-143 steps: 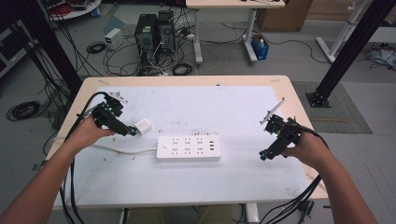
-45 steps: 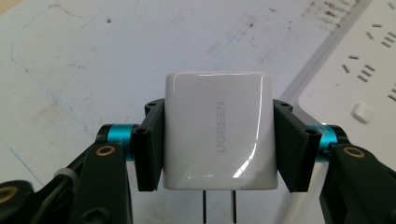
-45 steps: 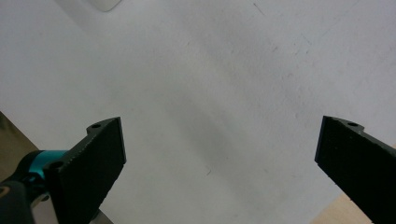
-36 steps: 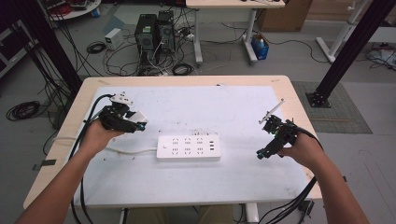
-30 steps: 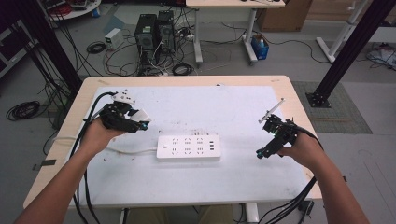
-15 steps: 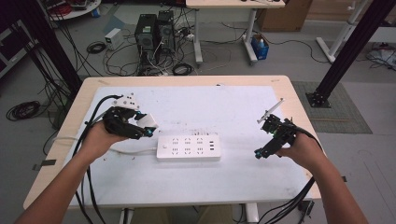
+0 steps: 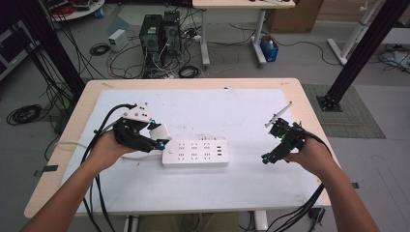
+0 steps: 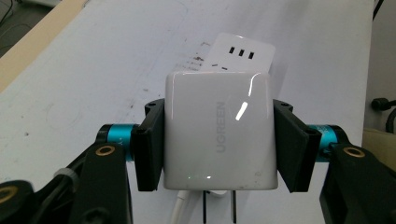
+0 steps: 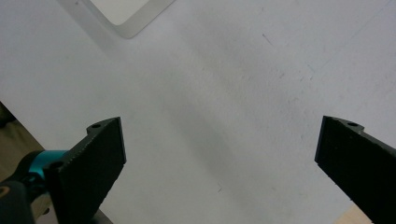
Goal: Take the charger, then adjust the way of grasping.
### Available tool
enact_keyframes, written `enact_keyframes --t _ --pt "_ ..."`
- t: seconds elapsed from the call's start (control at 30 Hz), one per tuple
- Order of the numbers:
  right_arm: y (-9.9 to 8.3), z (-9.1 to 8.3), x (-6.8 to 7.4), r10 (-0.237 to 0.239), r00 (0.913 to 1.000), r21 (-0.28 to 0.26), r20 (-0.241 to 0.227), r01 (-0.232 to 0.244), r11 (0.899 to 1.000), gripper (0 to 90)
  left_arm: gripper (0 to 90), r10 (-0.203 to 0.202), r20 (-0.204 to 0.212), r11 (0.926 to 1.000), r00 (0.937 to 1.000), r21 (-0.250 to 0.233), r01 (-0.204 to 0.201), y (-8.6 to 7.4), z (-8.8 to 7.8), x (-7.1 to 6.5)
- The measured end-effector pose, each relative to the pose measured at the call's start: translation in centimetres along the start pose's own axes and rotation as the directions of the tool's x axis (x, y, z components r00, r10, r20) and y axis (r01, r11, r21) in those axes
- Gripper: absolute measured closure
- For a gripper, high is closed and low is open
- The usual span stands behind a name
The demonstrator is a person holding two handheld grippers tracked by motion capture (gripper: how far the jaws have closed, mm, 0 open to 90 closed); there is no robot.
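A white wall charger (image 8: 218,130) with metal prongs on its underside sits between the jaws of my left gripper (image 8: 218,140), which is shut on it. In the high view that gripper (image 7: 153,137) holds the charger (image 7: 159,131) just above the left end of a white power strip (image 7: 195,153) lying mid-table. The strip's far end (image 8: 240,53) shows beyond the charger in the left gripper view. My right gripper (image 7: 271,155) hovers near the table's right side, open with nothing between its jaws; its own view looks down on bare white mat past the gripper (image 9: 219,158) and a corner of the strip (image 9: 126,14).
A white mat (image 7: 241,116) covers the wooden table (image 7: 309,96). Black cables trail from both grippers off the front edge, and a white cord (image 7: 67,144) runs off the left. Computer towers (image 7: 158,31) and tangled wires lie on the floor behind.
My left gripper has carried the charger rightward, from the left part of the mat to the left end of the power strip. The right gripper has stayed in place.
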State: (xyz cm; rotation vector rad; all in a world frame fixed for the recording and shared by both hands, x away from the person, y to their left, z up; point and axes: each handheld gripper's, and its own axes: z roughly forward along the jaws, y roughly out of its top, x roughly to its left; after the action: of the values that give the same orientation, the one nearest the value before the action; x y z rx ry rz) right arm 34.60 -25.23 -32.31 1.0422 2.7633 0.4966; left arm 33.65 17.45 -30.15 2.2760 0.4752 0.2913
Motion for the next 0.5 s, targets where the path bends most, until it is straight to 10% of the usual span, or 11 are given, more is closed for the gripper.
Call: enact_keyframes --t 0.5 --pt "-0.09 -0.35 0.17 0.086 0.9959 -0.071 -0.029 -0.088 0.994 1.1 42.6 0.038 0.024 0.9992 0.999 -0.013 -0.038 0.11 0.77 -0.2"
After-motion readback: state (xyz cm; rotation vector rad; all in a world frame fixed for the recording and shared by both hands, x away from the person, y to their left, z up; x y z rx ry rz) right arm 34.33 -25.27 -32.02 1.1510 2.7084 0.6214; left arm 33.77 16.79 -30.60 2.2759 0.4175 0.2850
